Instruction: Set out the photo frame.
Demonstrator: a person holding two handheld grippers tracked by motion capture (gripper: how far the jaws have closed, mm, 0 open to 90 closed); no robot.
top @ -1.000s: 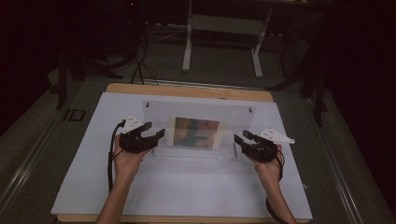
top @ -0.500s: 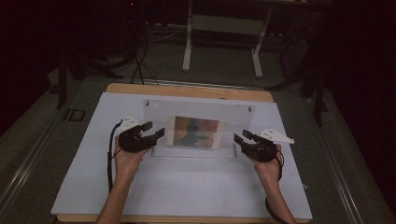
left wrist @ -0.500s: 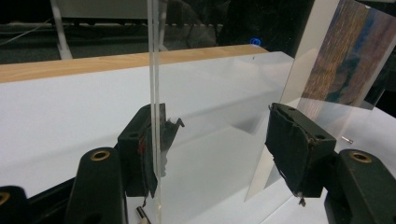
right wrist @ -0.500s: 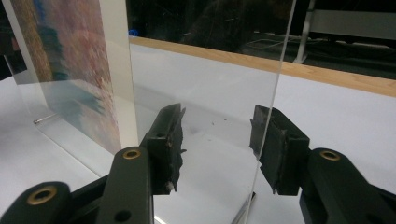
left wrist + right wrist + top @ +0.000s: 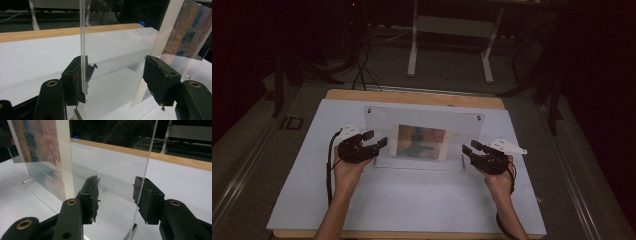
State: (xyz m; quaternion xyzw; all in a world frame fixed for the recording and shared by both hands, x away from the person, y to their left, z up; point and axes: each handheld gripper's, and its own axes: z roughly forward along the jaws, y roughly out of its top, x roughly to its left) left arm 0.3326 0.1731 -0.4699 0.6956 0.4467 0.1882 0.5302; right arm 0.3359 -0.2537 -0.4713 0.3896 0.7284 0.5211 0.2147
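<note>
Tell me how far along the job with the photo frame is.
Done: the photo sits between the clear panes of the frame, which is upright on the table. In hand: the left tongs and right tongs straddle its side edges, jaws open. Left: probably clamping and moving it.

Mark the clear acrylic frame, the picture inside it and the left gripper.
clear acrylic frame [image 5: 377,116], high view, bare upper left panel.
picture [image 5: 421,142], high view, middle of the print.
left gripper [image 5: 378,139], high view, between its two fingertips.
</note>
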